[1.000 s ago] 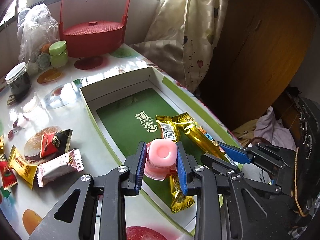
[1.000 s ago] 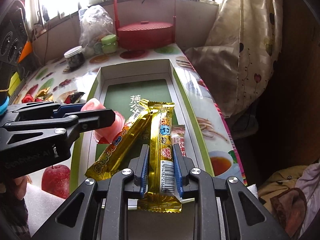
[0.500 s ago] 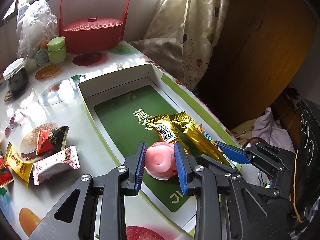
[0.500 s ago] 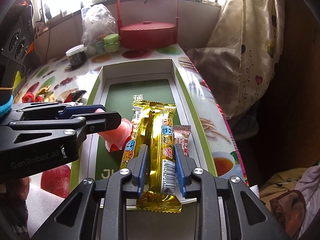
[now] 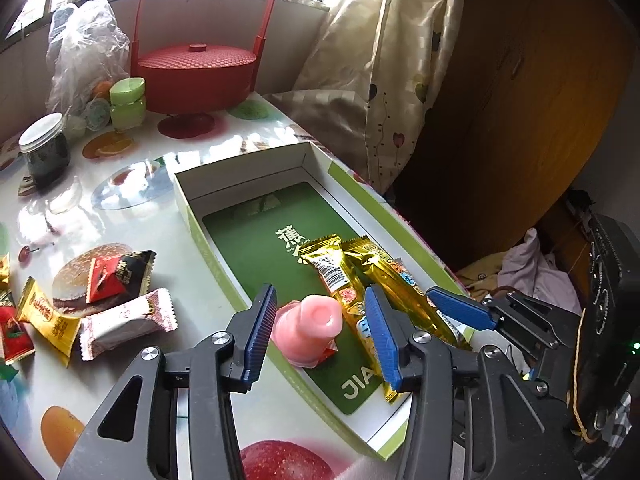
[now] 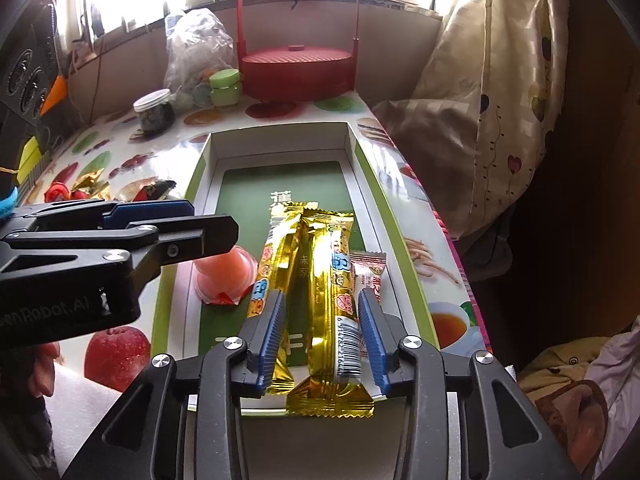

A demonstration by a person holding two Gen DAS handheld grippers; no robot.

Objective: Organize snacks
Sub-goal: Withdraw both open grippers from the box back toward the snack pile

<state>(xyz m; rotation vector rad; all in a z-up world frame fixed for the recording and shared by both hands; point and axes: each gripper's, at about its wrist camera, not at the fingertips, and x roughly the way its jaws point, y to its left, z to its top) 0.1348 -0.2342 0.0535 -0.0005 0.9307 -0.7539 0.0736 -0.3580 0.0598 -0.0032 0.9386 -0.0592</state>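
Both jaws just opening: left gripper (image 5: 320, 330) lets the pink jelly cup (image 5: 310, 326) go, right gripper (image 6: 323, 322) lets the gold bar (image 6: 334, 300) go, inside the green box (image 6: 362, 184).

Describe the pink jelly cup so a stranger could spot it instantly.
Find the long green-floored box on the fruit-print table. At its near end, beside two gold snack bars, sits the pink jelly cup, between the open left tongs. It alone is round, pink and translucent; its neighbours are flat foil wrappers.

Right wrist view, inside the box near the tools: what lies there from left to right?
Pink jelly cup → left gold bar → right gold bar → small red-and-white packet.
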